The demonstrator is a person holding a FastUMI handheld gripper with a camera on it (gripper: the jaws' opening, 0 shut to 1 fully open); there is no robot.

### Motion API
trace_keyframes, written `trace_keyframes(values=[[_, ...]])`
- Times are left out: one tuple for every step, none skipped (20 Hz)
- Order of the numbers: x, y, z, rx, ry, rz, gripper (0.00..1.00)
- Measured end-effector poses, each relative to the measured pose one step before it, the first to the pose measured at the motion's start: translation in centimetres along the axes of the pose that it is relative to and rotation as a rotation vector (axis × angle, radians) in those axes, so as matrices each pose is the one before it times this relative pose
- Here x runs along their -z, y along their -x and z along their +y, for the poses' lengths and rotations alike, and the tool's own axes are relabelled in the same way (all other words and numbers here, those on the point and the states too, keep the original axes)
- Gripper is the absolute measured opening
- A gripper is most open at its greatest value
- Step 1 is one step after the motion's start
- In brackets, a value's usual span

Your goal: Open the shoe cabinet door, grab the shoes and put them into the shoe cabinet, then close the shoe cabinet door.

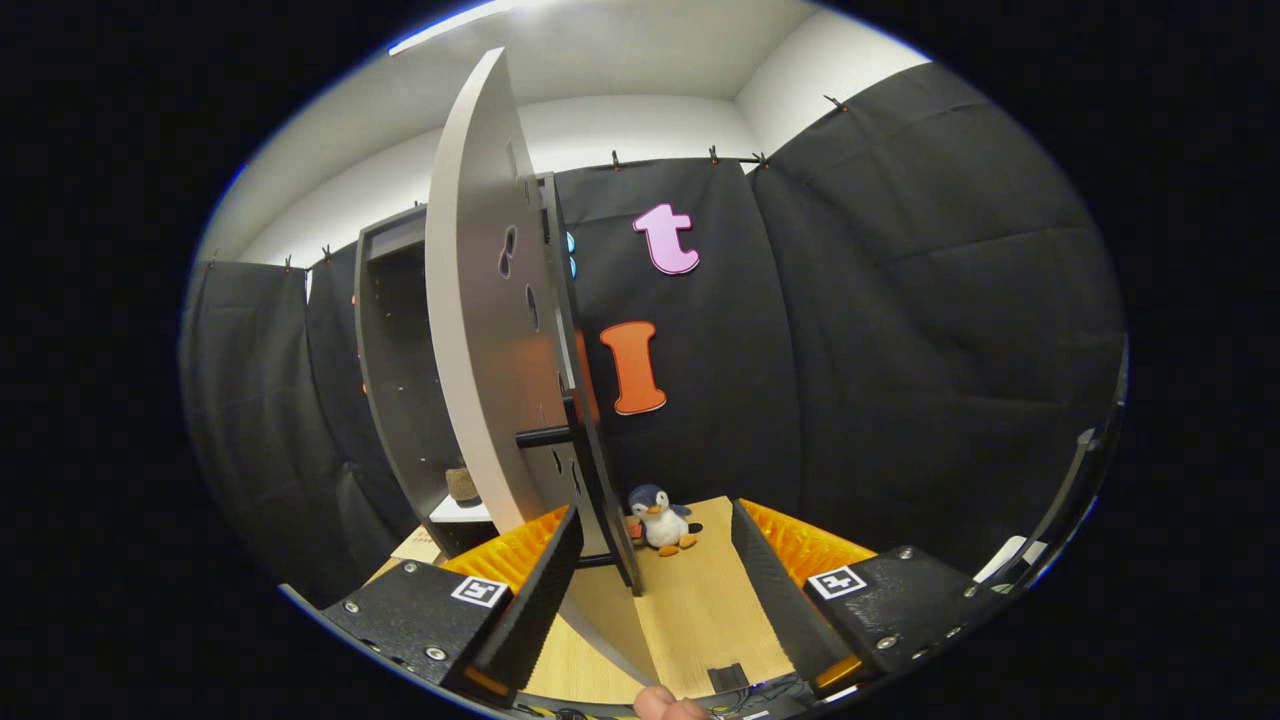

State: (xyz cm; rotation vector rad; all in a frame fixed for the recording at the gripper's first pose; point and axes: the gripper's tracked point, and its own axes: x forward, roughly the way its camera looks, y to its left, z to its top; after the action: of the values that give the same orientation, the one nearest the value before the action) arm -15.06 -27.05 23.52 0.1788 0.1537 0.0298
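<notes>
Shoe cabinet (395, 380) open w/ a brown shoe (462, 485) on its low shelf. Gripper (655, 570) spread wide, holding nothing. Door (480, 330) edge sits between fingers, near the left one. Toy penguin (660, 517) beyond.

The open pale grey cabinet door (480, 330) stands edge-on before me and hides most of the dark shoe cabinet's (395, 380) inside. Past it I glimpse a small brownish shoe (461, 485) on a white shelf (458, 512), too small to make out. The door covers part of my gripper's (655, 560) parted left finger (530, 580).
</notes>
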Motion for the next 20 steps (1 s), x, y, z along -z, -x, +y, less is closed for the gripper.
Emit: trace_keyframes(values=[[0.008, -0.125, -0.079, 0.00036, -0.00319, 0.00136, 0.93], [-0.024, -0.009, 0.111, -0.00049, 0.00423, 0.00111, 0.93], [-0.039, -0.074, 0.143, -0.00108, 0.00525, -0.00268, 0.93], [0.035, -0.033, 0.143, -0.00352, 0.00503, -0.00020, 0.93], [0.075, -0.061, 0.249, -0.00997, 0.00086, -0.00031, 0.93], [0.174, -0.044, 0.384, -0.01370, -0.00697, 0.00543, 0.93], [0.060, 0.286, 0.839, -0.01633, -0.01021, 0.00624, 0.92], [0.149, 0.094, 0.927, -0.01751, -0.00632, 0.00670, 0.92], [0.342, -0.073, 1.187, -0.01696, -0.00189, 0.00488, 0.92], [0.215, -0.149, 0.951, -0.01561, 0.00291, 0.00392, 0.92], [0.249, -0.350, 0.772, -0.01388, 0.00353, 0.00435, 0.92], [0.148, -0.153, 0.795, -0.01393, 0.00290, 0.00428, 0.92], [0.121, -0.123, 0.689, -0.01277, -0.00119, 0.00343, 0.92], [0.149, -0.082, 0.750, -0.01063, -0.00396, 0.00269, 0.92], [0.180, 0.031, 0.446, -0.00958, -0.00363, 0.00179, 0.92], [0.113, 0.164, -0.327, -0.00990, -0.00251, 0.00113, 0.92], [0.074, 0.128, -0.037, -0.01027, -0.00343, 0.00387, 0.92], [0.106, -0.012, 0.160, -0.00909, -0.00663, 0.00710, 0.92], [0.078, 0.014, 0.219, -0.00952, -0.00336, 0.00566, 0.92], [0.026, -0.154, 0.273, -0.01108, 0.00129, 0.00233, 0.92]])
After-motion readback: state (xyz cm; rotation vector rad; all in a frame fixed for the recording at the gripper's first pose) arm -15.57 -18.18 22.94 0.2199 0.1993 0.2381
